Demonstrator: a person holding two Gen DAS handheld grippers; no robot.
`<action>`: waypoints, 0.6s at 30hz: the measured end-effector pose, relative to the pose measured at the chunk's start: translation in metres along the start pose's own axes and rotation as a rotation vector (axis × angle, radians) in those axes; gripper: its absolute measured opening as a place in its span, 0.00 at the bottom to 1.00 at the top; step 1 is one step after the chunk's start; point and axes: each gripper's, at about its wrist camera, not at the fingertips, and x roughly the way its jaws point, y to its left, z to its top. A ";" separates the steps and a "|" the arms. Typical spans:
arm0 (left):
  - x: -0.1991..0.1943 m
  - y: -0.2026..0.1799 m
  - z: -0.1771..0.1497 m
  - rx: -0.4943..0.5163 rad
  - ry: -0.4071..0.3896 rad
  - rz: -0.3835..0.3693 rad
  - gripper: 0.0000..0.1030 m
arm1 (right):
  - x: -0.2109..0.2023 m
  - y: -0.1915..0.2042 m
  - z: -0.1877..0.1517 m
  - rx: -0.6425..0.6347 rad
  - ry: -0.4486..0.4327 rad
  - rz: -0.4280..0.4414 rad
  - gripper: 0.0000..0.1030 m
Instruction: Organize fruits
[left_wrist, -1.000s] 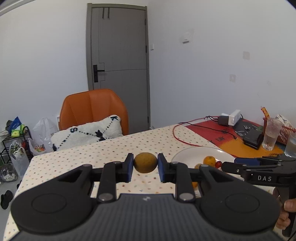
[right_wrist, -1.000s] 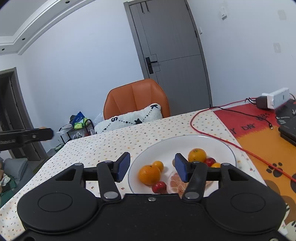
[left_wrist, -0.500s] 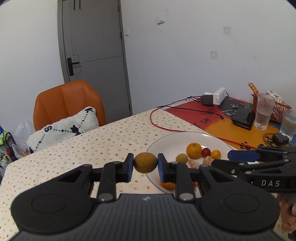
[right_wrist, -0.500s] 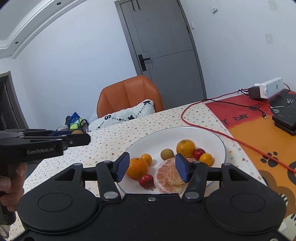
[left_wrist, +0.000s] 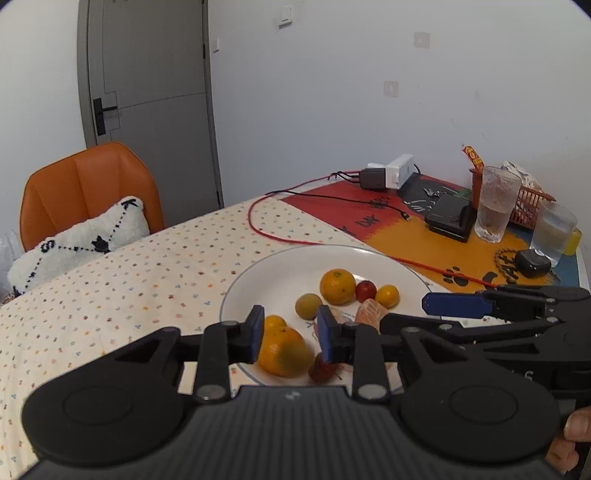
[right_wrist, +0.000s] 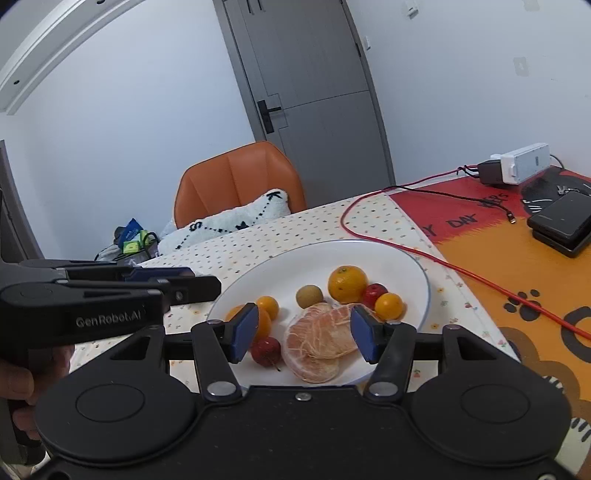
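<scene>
A white plate (left_wrist: 288, 273) (right_wrist: 388, 266) holds two oranges (left_wrist: 338, 286) (right_wrist: 347, 283), small oranges, red fruits (left_wrist: 366, 290), a yellow-green fruit (left_wrist: 308, 305) (right_wrist: 309, 296) and a peeled citrus (right_wrist: 319, 339). My left gripper (left_wrist: 291, 334) (right_wrist: 177, 284) hangs over the plate's near left edge. Its jaws are opening and nothing sits between the pads. A greenish blur (left_wrist: 293, 356) shows just below them, against a big orange (left_wrist: 273, 354). My right gripper (right_wrist: 303, 334) (left_wrist: 406, 314) stands open above the peeled citrus without touching it.
A red cable (left_wrist: 258, 229) loops past the plate's far side. On the red and orange mat (left_wrist: 424, 251) at the right stand two glasses (left_wrist: 495, 206), black cases (left_wrist: 448, 218), a power strip (left_wrist: 395, 171) and a basket. An orange chair (left_wrist: 85, 184) with a pillow stands behind the table.
My left gripper swung right and down over the plate. The yellow-green fruit it gripped is gone from between its pads, which stand a little wider. The right gripper hardly moved.
</scene>
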 end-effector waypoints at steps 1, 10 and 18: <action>0.001 0.000 -0.001 -0.003 0.008 -0.004 0.29 | -0.001 0.000 0.000 -0.001 0.001 -0.005 0.55; -0.016 0.011 -0.005 -0.027 0.004 0.005 0.55 | -0.007 0.008 0.001 -0.019 -0.004 -0.031 0.61; -0.040 0.036 -0.014 -0.072 -0.011 0.039 0.67 | -0.018 0.024 0.004 -0.049 -0.018 -0.046 0.62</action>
